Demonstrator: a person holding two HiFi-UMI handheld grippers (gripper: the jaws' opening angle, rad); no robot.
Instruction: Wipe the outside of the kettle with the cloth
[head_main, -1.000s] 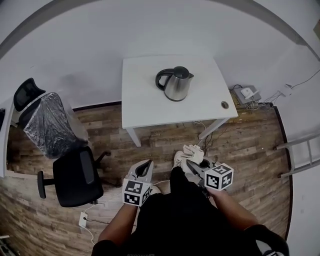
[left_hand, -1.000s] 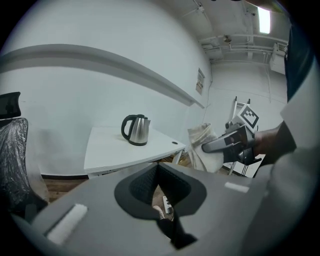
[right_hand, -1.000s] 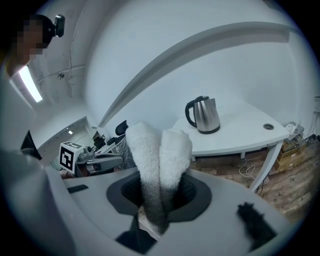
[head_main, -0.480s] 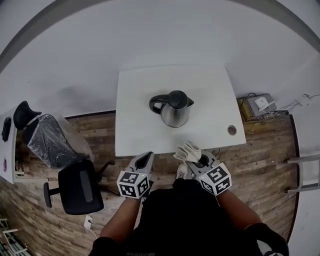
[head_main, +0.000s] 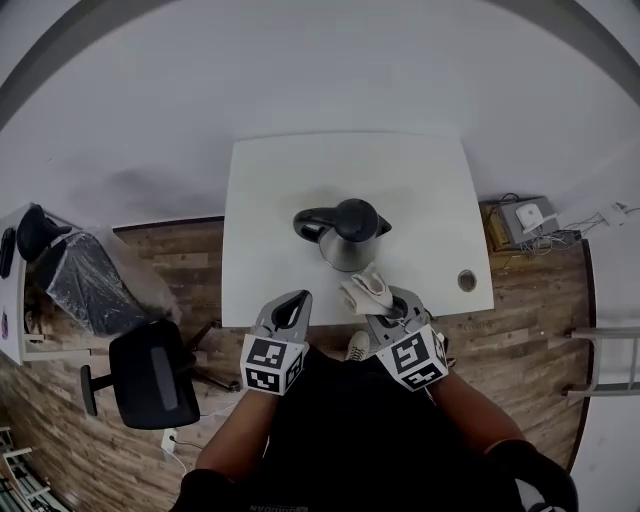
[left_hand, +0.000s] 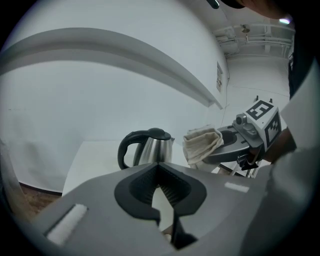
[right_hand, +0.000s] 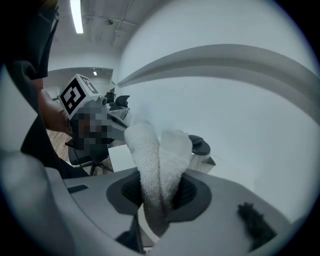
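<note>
Cloth (right_hand: 159, 155), a pale, nubbly terry fabric folded into two thick lobes, sits clamped in the right tongs (right_hand: 160, 195). The ribbed black pads press both sides and the folds stand up past the tips. In the head view the cloth (head_main: 366, 290) bunches ahead of the right tongs (head_main: 378, 305), just beside the near side of the kettle (head_main: 348, 235). The left gripper view shows a thin gap between cloth (left_hand: 201, 142) and kettle (left_hand: 147, 150).

The left tongs (left_hand: 162, 192) are drawn to a narrow slit with the tips meeting, and nothing sits between the ridged pads. In the head view the left tongs (head_main: 290, 300) point at the counter's near edge, left of the kettle.

The kettle is a rounded body of brushed steel with a glossy black lid and a black loop handle pointing to the person's left. It stands upright near the middle of the smooth white counter (head_main: 270, 200).

Half a second ago both tongs hung short of the counter's edge, over the floor, well apart from the kettle. Now the right tongs reach over the counter, with the cloth close to the steel wall.

Both forearms stretch forward from a dark-clothed torso, the marker cubes toward the person and the tongs aimed ahead, roughly parallel. A black office chair (head_main: 150, 370) stands on the wood-plank floor (head_main: 545, 300) to the left.
</note>
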